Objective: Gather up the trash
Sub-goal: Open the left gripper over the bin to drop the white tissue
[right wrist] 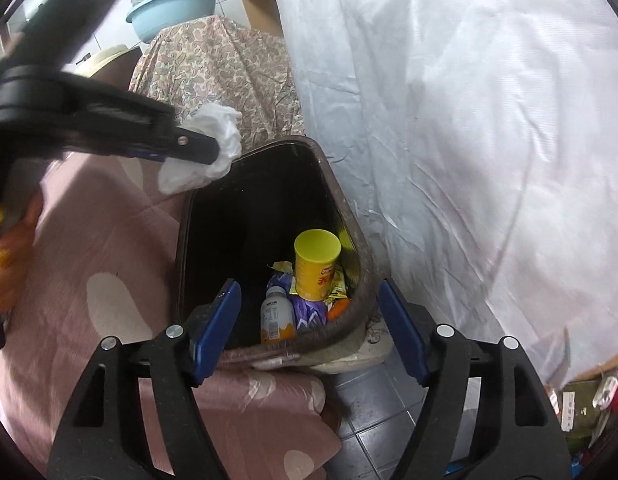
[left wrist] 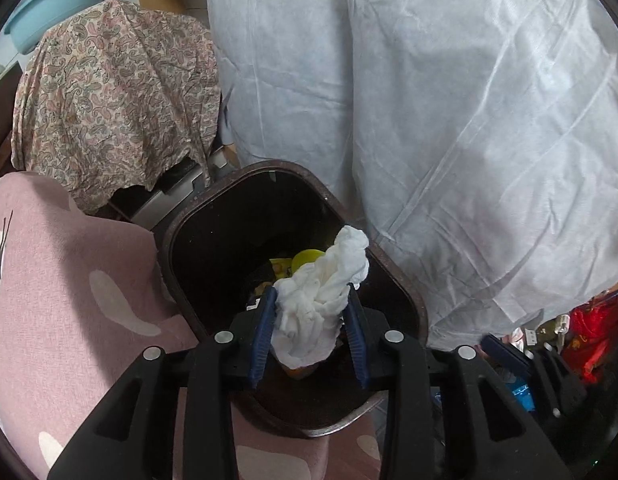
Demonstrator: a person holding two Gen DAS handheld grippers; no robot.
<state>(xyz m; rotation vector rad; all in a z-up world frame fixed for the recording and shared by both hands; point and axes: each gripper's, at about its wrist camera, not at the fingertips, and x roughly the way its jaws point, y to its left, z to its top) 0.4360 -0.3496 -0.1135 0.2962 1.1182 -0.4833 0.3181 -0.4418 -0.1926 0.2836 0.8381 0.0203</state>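
Both my wrist feeds give soft, even indoor light, brightest on the white sheet [left wrist: 449, 120], which nearly washes out at upper right. The inside of the bin [right wrist: 269, 200] stays very dark; I read its walls as plain black. On the right view the left gripper [right wrist: 219, 152] smears with motion blur, while the rest is sharp. Fisheye bending curves everything toward the edges, and a black vignette closes every corner.
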